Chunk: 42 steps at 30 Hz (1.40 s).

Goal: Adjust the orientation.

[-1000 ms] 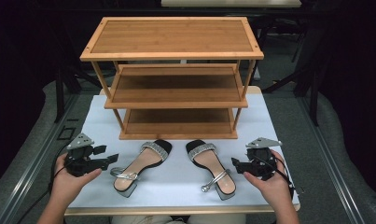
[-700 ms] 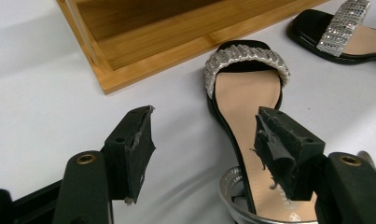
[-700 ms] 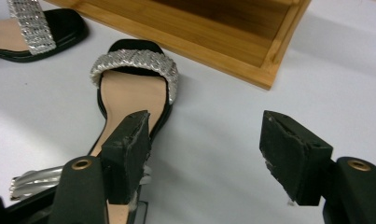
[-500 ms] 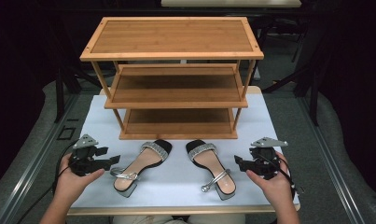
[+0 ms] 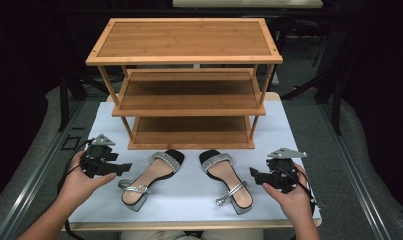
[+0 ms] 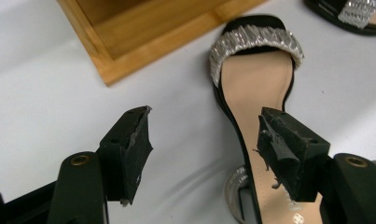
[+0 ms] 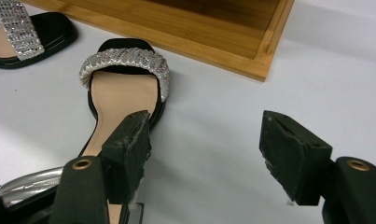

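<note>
Left gripper (image 5: pixel 123 168), jaws spread and just widening, empty beside left sandal (image 5: pixel 149 177); right gripper (image 5: pixel 253 175) spread beside right sandal (image 5: pixel 228 181), mat's (image 5: pixel 114 120) front edge.

Even overhead light brightens the white table (image 5: pixel 289 130); surroundings stay dark, gripper views sharp.

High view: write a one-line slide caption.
Two open grippers, left and right, flank a pair of sandals before a three-tier wooden rack.
</note>
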{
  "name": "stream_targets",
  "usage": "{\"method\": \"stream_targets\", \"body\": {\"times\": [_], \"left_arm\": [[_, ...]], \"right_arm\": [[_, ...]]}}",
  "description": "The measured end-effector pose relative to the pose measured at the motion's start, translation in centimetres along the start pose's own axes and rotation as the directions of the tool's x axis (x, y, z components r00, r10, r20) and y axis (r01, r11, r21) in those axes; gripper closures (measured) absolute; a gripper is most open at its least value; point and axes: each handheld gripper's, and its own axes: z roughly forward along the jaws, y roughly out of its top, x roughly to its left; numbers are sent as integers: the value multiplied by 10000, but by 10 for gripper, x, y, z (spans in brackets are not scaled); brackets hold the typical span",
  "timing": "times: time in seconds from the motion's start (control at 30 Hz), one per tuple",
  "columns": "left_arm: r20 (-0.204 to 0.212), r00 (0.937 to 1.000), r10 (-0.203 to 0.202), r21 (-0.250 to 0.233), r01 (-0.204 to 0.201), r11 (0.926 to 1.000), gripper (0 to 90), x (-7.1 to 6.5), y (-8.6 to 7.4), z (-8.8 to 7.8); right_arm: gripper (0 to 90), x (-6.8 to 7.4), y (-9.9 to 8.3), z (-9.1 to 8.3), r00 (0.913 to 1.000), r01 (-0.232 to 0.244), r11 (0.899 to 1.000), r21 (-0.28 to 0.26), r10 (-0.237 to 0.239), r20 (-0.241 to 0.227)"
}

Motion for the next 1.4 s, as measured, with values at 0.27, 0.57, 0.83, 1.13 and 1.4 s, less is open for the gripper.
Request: {"method": "stream_targets", "body": {"times": [0.27, 0.57, 0.83, 1.13, 1.4], "left_arm": [[316, 9989, 338, 516, -354, 9980, 329, -10, 6, 10], [339, 9984, 450, 795, -476, 9957, 287, -22, 18, 14], [96, 9982, 599, 1208, -606, 9908, 265, -30, 26, 25], [-153, 9950, 984, 2058, -932, 9741, 262, -42, 29, 42], [-107, 9949, 1000, 2656, -936, 9595, 262, -49, 26, 60]], "right_arm": [[331, 3, -2, 7, 9999, -121, 9997, 214, 124, -105], [331, 3, -3, 9, 9997, -156, 9996, 255, 161, -207], [331, 3, -4, 10, 9996, -182, 9994, 300, 188, -202], [330, 3, -4, 10, 9996, -230, 9994, 273, 235, -185], [330, 3, -5, 12, 9996, -235, 9993, 297, 240, -153]]}}
